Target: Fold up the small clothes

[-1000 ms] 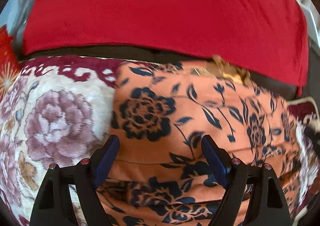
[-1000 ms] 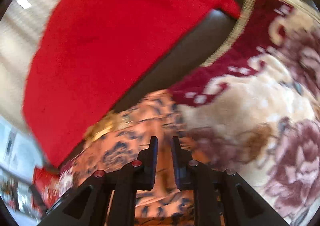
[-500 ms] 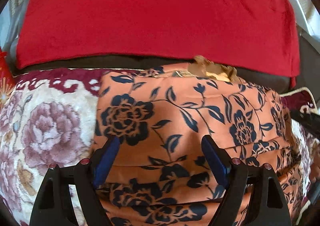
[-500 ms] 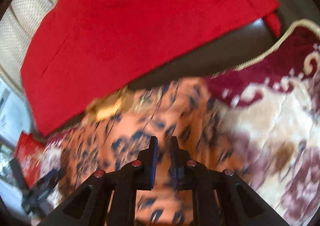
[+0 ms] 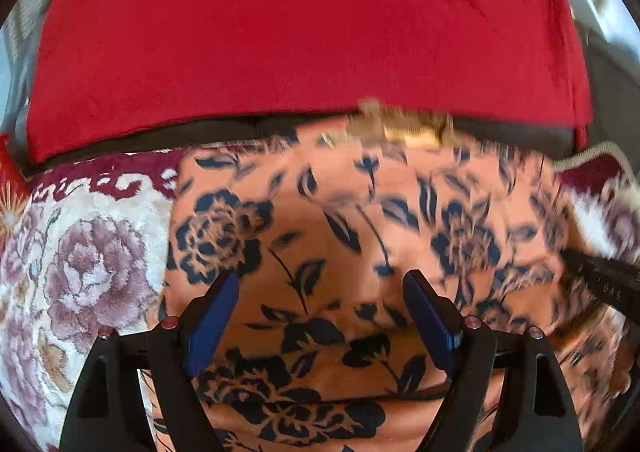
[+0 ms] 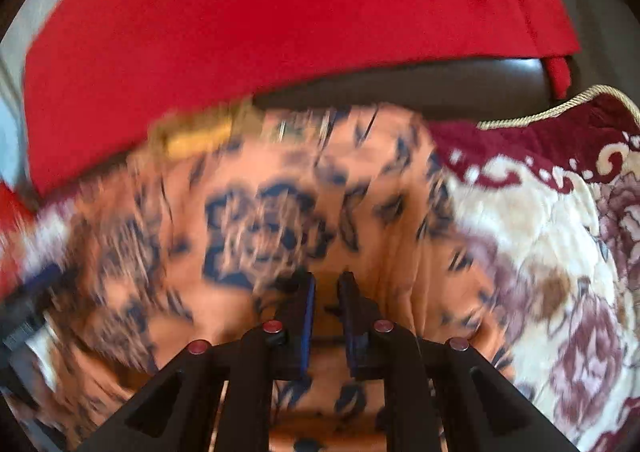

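From where I sit at the controls, the orange floral garment (image 5: 360,252) lies flat on the flowered blanket (image 5: 80,252), directly under and ahead of both sets of jaws, with its long axis running side to side across my left view. My left gripper (image 5: 320,292) hangs over the garment's near half with its jaws spread wide and nothing between the blue pads but the cloth lying below them; I see no pinch there. My right gripper (image 6: 326,292) points down at the same garment with its jaws drawn nearly together. A narrow slit shows between the pads, and I cannot make out any fold caught in it, since that view is smeared. In the left view the right tool's black tip shows at the garment's right edge, so the right hand is nearer that side, the left nearer the middle and left edge. A fold line crosses the cloth just below my left jaws, which I read as a fold already laid in. Beyond the garment's far edge is a gold trim piece (image 5: 400,128), then a dark seat edge and the red cushion (image 5: 300,32). No container is in sight.
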